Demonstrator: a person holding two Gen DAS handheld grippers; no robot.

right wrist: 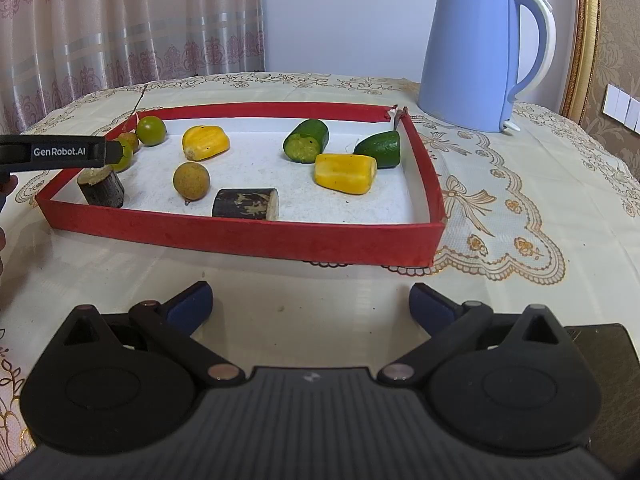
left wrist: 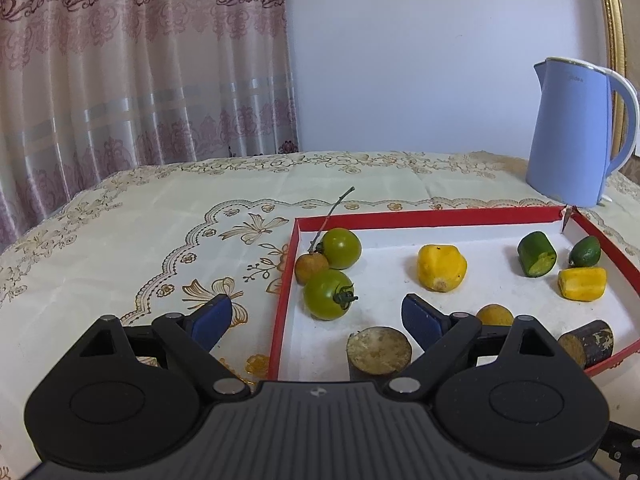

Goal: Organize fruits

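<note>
A red-rimmed tray with a white floor holds the fruit. At its left end lie two green tomatoes and a brown longan with a twig. A dark sugarcane stub stands below my left gripper, which is open, one finger outside the tray's left wall and one inside. The tray also holds two yellow pieces, two green cucumber pieces, a second longan and another cane stub. My right gripper is open and empty, in front of the tray.
A blue electric kettle stands behind the tray's far right corner. The table carries a cream embroidered cloth. A curtain hangs behind on the left. A dark object lies at the right gripper's near right.
</note>
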